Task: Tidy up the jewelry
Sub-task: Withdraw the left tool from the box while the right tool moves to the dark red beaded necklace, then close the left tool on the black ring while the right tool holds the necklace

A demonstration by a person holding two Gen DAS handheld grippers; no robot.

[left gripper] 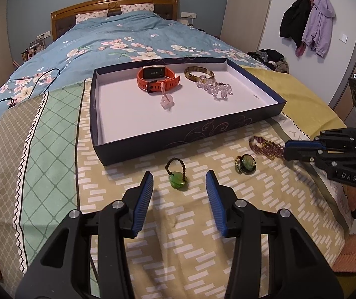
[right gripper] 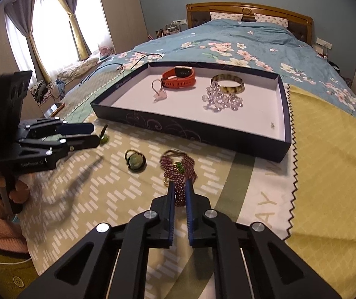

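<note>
Near the navy tray [left gripper: 227,122], a purple beaded necklace [right gripper: 178,172] is clamped by the right gripper [right gripper: 180,191]; the left gripper [left gripper: 179,182] is held spread around a green pendant [left gripper: 178,180].

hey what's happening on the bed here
A person is sorting jewelry into a shallow dark blue box on the bed. The right hand-held gripper is shut on a purple beaded bracelet, lifted in front of the box. The left hand-held gripper is open around a green stone pendant on a braided cord. A round green ring lies beside it on the bedspread.
</note>
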